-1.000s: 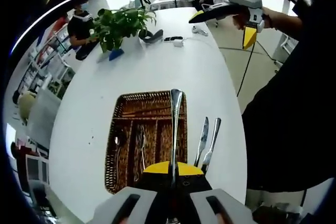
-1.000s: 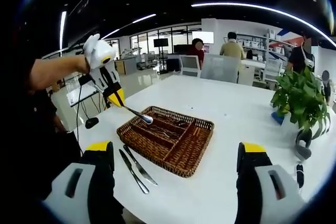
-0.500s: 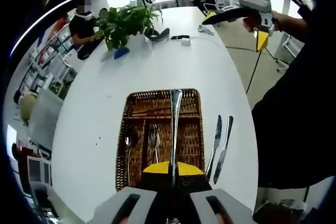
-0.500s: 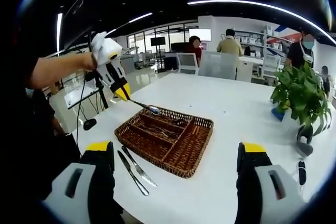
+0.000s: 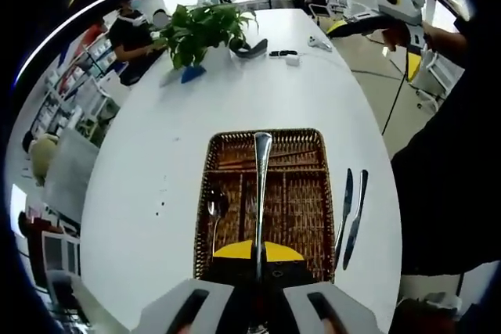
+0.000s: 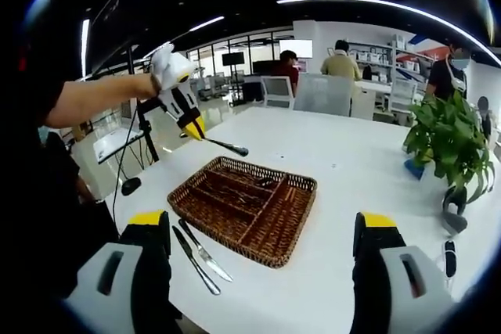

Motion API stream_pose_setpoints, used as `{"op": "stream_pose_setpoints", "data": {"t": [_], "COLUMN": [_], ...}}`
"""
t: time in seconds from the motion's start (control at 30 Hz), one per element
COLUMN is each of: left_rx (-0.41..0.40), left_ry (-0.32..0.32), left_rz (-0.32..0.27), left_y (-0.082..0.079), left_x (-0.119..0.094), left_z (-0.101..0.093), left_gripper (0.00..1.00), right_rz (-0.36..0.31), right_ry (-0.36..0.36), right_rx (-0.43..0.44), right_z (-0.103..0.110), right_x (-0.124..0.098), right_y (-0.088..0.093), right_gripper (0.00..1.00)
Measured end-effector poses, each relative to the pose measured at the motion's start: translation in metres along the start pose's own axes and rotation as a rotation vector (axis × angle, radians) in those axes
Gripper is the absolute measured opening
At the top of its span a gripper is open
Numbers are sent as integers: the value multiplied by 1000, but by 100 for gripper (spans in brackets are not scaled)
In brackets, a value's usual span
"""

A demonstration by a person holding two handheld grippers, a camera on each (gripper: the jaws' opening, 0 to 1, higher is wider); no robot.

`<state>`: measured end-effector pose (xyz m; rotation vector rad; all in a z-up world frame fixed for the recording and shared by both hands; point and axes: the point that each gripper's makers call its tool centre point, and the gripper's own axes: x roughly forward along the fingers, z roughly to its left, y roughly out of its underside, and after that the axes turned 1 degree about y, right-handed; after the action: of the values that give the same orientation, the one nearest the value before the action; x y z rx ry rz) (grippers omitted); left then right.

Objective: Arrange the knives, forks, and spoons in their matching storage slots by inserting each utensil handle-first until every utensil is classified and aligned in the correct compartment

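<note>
Jaws of my left gripper [image 5: 256, 260] are clamped on a utensil [image 5: 261, 185], held above the wicker tray [image 6: 249, 209] on the white table [image 6: 352, 185]. My right gripper [image 6: 262, 228] stands wide apart, holding nothing. Two knives [image 6: 200, 254] lie just beside the tray.

The left gripper view looks steeply down from close above the wicker tray [image 5: 266, 193]. The right gripper view faces level across the counter [image 6: 344, 177], farther back, tray at 9 o'clock. Both share tray and counter.
</note>
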<state>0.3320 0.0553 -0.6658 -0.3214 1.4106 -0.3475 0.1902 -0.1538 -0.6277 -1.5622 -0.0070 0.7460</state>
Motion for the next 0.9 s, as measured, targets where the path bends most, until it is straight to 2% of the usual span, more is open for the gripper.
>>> {"op": "stream_pose_setpoints", "data": {"t": [0.33, 0.4, 0.57, 0.7, 0.8, 0.83, 0.9], "left_rx": [4, -18, -10, -14, -16, -17, -19], "left_ry": [-10, -7, -9, -11, -9, -9, -9], "left_rz": [4, 6, 19, 19, 19, 20, 23], "left_y": [-2, -3, 0, 1, 2, 2, 3], "left_x": [3, 3, 8, 10, 12, 13, 15], "left_z": [33, 39, 53, 64, 68, 70, 72], "left_gripper": [0, 0, 0, 0, 0, 0, 0], "right_rz": [13, 7, -6, -9, 10, 39, 45], "right_ry": [-4, -8, -20, -7, 1, 9, 11], "right_rx": [1, 4, -10, -14, -22, -57, -72], "right_z": [-2, -1, 3, -3, -6, -9, -10], "right_x": [9, 12, 19, 23, 25, 25, 26], "right_y": [-3, -8, -23, -31, -28, -22, -19], "right_gripper": [99, 99, 99, 99, 99, 99, 99]}}
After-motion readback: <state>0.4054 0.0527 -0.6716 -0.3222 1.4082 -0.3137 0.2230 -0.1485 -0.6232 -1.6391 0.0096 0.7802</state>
